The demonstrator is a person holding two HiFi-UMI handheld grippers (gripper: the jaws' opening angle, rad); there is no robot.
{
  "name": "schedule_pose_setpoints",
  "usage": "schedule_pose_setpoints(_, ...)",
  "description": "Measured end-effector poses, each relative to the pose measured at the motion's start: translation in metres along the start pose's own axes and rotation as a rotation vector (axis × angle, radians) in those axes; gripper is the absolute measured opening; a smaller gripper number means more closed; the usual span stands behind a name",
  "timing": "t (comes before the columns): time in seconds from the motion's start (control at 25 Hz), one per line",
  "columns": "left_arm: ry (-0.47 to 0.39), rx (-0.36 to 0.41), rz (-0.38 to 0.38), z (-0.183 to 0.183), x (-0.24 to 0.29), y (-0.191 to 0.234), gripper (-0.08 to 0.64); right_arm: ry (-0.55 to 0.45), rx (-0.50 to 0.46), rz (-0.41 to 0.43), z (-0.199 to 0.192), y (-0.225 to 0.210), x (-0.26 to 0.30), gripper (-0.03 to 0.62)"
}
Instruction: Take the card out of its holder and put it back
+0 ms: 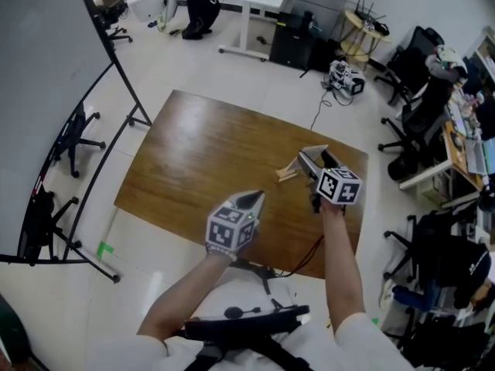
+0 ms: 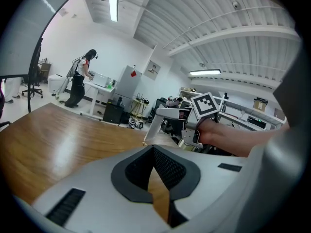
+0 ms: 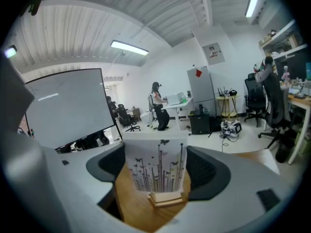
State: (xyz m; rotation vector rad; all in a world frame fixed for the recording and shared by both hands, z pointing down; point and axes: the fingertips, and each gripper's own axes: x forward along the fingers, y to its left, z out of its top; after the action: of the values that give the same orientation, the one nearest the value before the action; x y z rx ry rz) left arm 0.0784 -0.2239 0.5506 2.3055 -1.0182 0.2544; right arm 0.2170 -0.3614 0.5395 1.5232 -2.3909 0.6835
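"Wood surface (image 1: 193, 161), two grippers. What is the left gripper (image 1: 257, 197) doing?"
"Fingers pressed together, nothing in them, over the surface's near edge."
"And the card (image 3: 155, 169)?"
"Upright in its holder (image 3: 166, 198) toward the surface's right side. The right gripper (image 1: 307, 158) has its fingers spread either side of it. Whether they touch its edges cannot be told."

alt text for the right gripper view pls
A white card printed with dark stems and butterflies stands upright in a small wooden holder on a wooden table, framed between the open jaws of the right gripper. Behind are a whiteboard and a distant person.
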Motion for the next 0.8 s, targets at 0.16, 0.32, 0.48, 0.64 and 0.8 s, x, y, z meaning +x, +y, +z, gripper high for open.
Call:
schedule_pose_setpoints(0.16,0.004,-0.011,0.009,0.000,0.006,0.007,-0.009,0.043,0.018,0.022,-0.008,-0.008,0.024,0.411)
schedule_pose_setpoints(0.32,0.005,-0.025,0.019,0.003,0.010,0.016,-0.009,0.064,0.038,0.039,-0.015,-0.011,0.041,0.411)
schedule_pose_setpoints(0.48,0.003,-0.044,0.029,0.004,0.014,0.021,-0.009,0.081,0.061,0.055,-0.021,-0.018,0.049,0.411)
schedule_pose_setpoints(0.64,0.001,-0.057,0.041,0.003,0.016,0.027,-0.009,0.095,0.066,0.066,-0.028,-0.019,0.056,0.411)
schedule_pose_setpoints(0.8,0.004,-0.064,0.041,0.003,0.020,0.029,-0.009,0.102,0.073,0.065,-0.031,-0.023,0.060,0.413)
